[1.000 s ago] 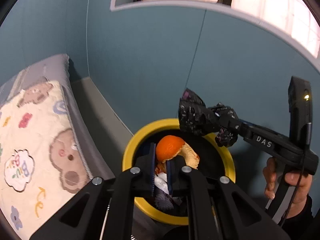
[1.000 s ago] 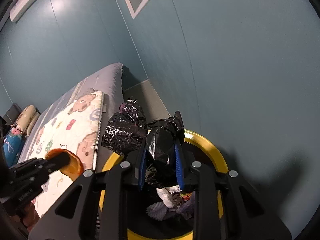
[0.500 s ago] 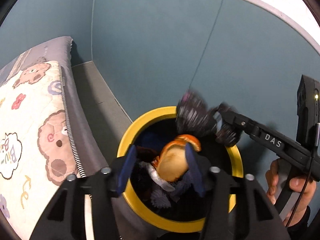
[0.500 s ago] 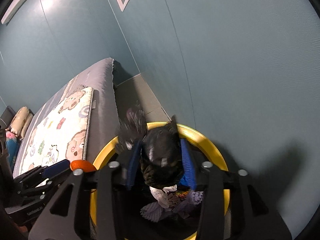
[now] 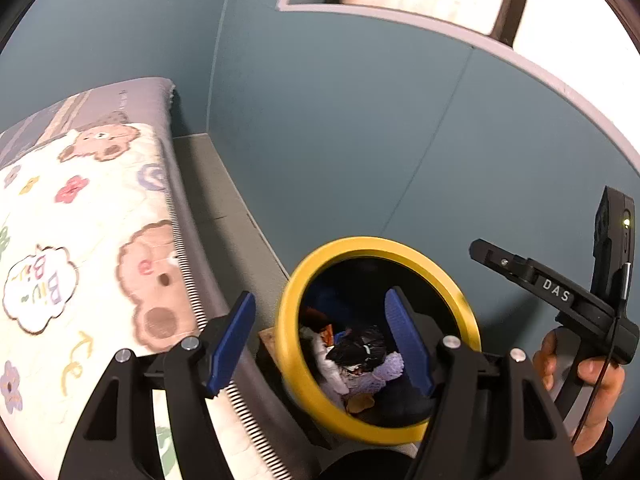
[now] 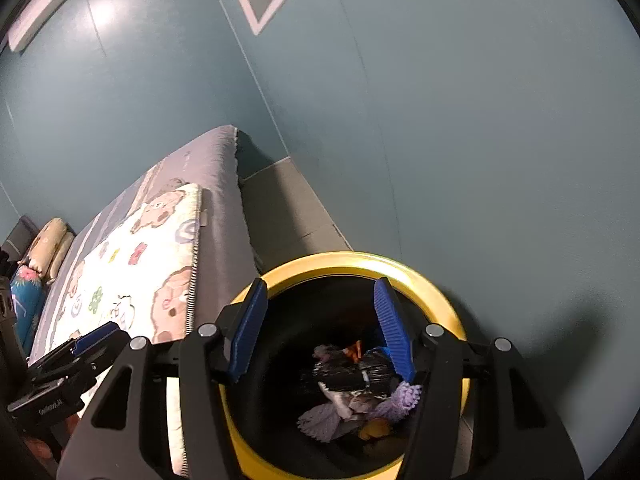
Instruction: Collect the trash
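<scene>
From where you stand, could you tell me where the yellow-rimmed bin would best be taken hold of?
Probably the yellow rim of the bin, on its wall side, coming straight down from above with one finger inside and one outside. The rim is a thin, open ring facing up, while the bed crowds the opposite side.

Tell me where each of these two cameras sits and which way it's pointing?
Left wrist view: sits on the left gripper, looks down along its blue fingers at the yellow-rimmed bin; jaws opening, nothing between them. The right gripper and the hand holding it show at right.
Right wrist view: sits on the right gripper, looks down into the bin; jaws opening, empty. The left gripper shows at lower left.
Shared: bin, black bag inside, bed, blue wall.
</scene>
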### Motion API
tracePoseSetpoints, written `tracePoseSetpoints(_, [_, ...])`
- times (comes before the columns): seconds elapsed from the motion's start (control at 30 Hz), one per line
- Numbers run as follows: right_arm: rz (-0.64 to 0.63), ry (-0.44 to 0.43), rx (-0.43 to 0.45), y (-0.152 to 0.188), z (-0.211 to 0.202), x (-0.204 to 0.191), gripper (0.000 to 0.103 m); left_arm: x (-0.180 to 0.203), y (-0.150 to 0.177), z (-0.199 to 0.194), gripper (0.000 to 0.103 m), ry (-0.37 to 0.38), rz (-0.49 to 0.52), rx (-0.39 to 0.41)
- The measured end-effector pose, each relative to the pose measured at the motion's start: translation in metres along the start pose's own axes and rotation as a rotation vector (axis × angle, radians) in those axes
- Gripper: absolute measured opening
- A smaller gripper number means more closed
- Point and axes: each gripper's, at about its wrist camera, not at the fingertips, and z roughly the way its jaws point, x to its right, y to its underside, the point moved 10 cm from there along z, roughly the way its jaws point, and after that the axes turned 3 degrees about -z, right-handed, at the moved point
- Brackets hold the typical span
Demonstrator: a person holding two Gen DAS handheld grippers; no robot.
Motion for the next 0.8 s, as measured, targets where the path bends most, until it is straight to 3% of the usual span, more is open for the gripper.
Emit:
tracePoseSetpoints(0.27, [-0.072,-0.084,-0.030,0.009,-0.006,-0.062,0.057,-0.056,0.006,-0.059,0.064,-0.075,-0.082,0.066])
tracePoseSetpoints(0.8, [-0.335,-0.324,-0.137,0.084,-0.010,-0.271,0.058,-0.211,0.072,-0.185,0.065,-0.319,-0.297,0.189])
